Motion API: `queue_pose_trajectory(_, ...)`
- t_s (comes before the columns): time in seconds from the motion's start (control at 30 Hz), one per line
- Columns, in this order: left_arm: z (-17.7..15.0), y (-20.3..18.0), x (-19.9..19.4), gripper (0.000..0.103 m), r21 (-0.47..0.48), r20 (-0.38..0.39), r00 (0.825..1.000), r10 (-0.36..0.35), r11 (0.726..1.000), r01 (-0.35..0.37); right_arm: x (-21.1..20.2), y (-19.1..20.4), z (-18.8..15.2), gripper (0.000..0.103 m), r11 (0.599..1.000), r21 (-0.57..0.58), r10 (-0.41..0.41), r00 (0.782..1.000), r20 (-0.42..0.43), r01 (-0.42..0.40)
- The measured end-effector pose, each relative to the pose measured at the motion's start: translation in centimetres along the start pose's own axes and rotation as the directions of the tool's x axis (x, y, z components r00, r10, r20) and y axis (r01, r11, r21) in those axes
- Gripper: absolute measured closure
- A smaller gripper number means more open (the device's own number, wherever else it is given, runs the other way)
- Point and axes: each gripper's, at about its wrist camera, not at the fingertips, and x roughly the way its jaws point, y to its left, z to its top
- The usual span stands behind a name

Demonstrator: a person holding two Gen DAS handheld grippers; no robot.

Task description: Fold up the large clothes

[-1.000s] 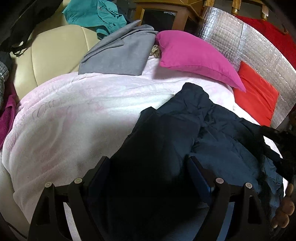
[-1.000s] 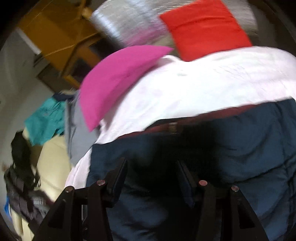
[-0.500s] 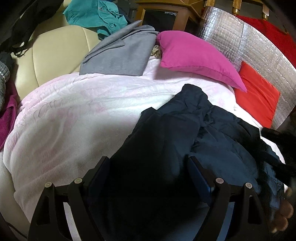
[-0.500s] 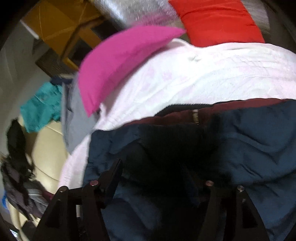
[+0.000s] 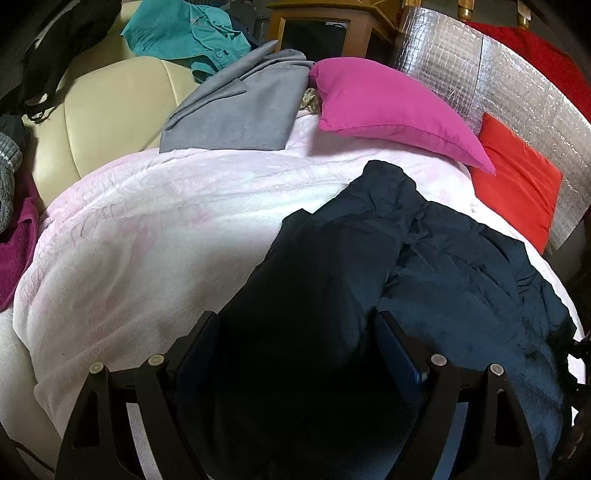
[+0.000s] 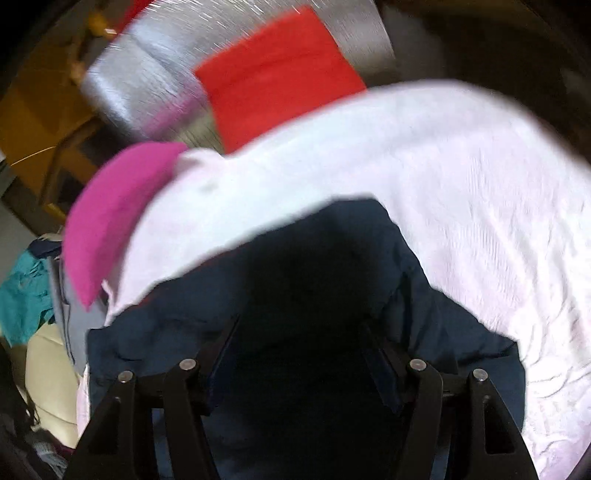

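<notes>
A large dark navy padded jacket (image 5: pixel 454 273) lies crumpled on the pale pink blanket (image 5: pixel 147 236) of a bed. My left gripper (image 5: pixel 295 332) has its jaws wide apart with a dark fold of the jacket between them; the cloth hides whether the pads press it. In the right wrist view the jacket (image 6: pixel 436 332) bunches up between my right gripper's (image 6: pixel 299 332) spread jaws, and the frame is motion-blurred. The jacket's maroon lining does not show here.
A magenta pillow (image 5: pixel 391 114) and a red cushion (image 5: pixel 517 184) lie at the head of the bed against a silver foil panel (image 5: pixel 517 85). A grey garment (image 5: pixel 240 110) and a teal one (image 5: pixel 184 33) lie on a cream chair (image 5: pixel 107 110) at the back left.
The right gripper has swung and lifted with the jacket: the maroon lining and zip are out of view, and more blanket shows. The left view has barely changed.
</notes>
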Motion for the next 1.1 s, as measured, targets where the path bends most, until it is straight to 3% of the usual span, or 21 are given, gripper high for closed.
queue_pose_trajectory(0.27,0.5,0.6,-0.8,0.018,-0.026,0.0,1.0,-0.014,1.0,0.014,-4.6,-1.1,-1.1,0.035,0.995,0.003,0.096,0.993,0.07,-0.096)
queue_pose_trajectory(0.43,1.1,2.2,-1.7,0.018,-0.061,0.019,1.0,-0.003,0.998,0.004,-9.2,-2.6,-4.9,0.036,0.982,-0.054,0.182,0.981,0.069,-0.178)
queue_pose_trajectory(0.5,1.1,2.9,-1.2,0.018,-0.077,-0.007,1.0,0.02,0.997,-0.021,-9.8,-3.4,-6.4,0.036,0.978,-0.041,0.207,0.977,0.053,-0.205)
queue_pose_trajectory(0.6,0.8,3.0,1.3,0.017,-0.037,-0.121,0.992,0.026,0.999,-0.031,-8.9,-4.6,-8.6,0.036,0.972,-0.003,0.236,0.972,-0.002,-0.236)
queue_pose_trajectory(0.7,1.0,2.8,1.6,0.017,0.018,-0.127,0.992,0.008,1.0,-0.006,-8.8,-5.1,-9.3,0.036,0.97,-0.005,0.242,0.97,-0.007,-0.242)
queue_pose_trajectory(0.8,2.1,3.6,1.2,0.017,0.016,-0.113,0.991,-0.073,0.997,0.075,-10.6,-5.8,-8.6,0.032,0.956,0.021,0.294,0.956,0.01,-0.294)
queue_pose_trajectory(0.9,4.1,5.0,2.2,0.017,-0.052,-0.148,0.968,-0.203,0.979,0.197,-12.1,-7.3,-7.4,0.023,0.965,0.028,0.261,0.964,0.055,-0.262)
queue_pose_trajectory(1.0,5.2,5.6,4.0,0.017,-0.068,-0.192,0.948,-0.253,0.967,0.245,-12.0,-9.9,-5.9,0.021,0.958,0.091,0.267,0.962,0.061,-0.271)
queue_pose_trajectory(1.1,6.2,6.2,5.8,0.017,-0.125,-0.237,0.912,-0.335,0.941,0.313,-10.5,-12.1,-5.0,0.019,0.957,0.147,0.248,0.968,0.043,-0.252)
